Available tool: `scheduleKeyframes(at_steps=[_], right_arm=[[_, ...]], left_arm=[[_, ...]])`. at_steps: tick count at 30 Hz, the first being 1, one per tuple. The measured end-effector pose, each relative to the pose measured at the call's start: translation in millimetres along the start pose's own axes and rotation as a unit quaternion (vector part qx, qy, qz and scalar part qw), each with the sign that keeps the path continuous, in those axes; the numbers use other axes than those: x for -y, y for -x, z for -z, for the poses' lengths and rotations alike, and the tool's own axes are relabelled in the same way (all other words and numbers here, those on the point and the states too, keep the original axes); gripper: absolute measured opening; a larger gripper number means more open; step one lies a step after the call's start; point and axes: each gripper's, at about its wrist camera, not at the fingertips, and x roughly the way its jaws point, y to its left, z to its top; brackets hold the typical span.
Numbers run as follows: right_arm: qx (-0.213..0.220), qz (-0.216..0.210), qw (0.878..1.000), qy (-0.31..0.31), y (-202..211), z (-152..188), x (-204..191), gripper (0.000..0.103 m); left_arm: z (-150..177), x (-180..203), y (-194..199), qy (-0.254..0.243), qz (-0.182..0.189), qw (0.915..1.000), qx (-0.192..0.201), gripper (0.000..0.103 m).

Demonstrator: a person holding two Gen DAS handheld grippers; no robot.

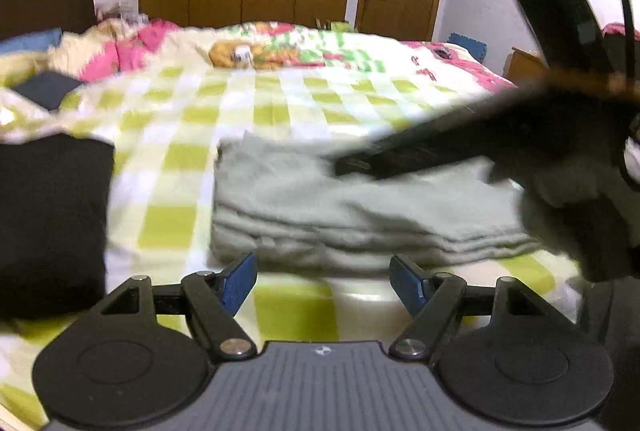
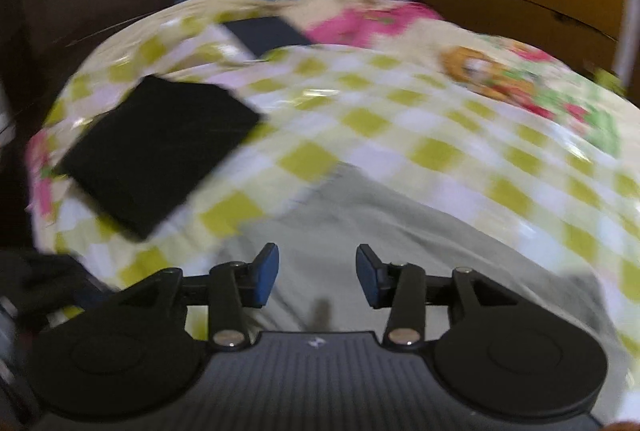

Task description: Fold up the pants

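One grey-green pants (image 1: 360,207), folded in layers; one black folded garment (image 1: 48,223) left of them. Your left gripper (image 1: 323,277) and right gripper (image 2: 317,273): fingers spread, empty.

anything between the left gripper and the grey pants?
Nothing visible. The left gripper is open, with the folded grey pants directly ahead on the checked bedcover. The right gripper hangs over the pants' far side, off that path.

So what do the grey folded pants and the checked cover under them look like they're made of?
The grey pants look like a soft, matte knit or fleece-like cotton: fuzzy surface, thick rounded fold layers, no shine. The checked cover seems a smooth, slightly glossy sheet, perhaps plastic-coated or a slick synthetic, since light glints off it. Blur leaves both uncertain.
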Motion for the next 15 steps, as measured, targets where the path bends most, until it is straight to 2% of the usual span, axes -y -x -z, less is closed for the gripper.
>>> scheduleKeyframes(at_steps=[2,4,8,12,15], right_arm=[[-0.003,0.043,0.999,-0.033,10,13,29,0.044],[-0.008,0.084,0.994,-0.076,22,29,64,0.044],[-0.006,0.148,0.975,-0.165,45,62,130,0.047],[-0.01,0.152,0.958,-0.244,52,97,176,0.047],[-0.018,0.152,0.952,-0.264,50,117,187,0.047]], left_arm=[[-11,3,2,-0.008,-0.009,0.9998,0.019,0.086],[-22,7,-3,-0.008,-0.003,0.9994,0.035,0.09],[-36,19,-43,-0.032,-0.007,0.999,0.03,0.091],[-38,37,-80,-0.055,-0.02,0.9983,0.0,0.091],[-31,48,-106,-0.085,-0.043,0.9941,-0.051,0.091]])
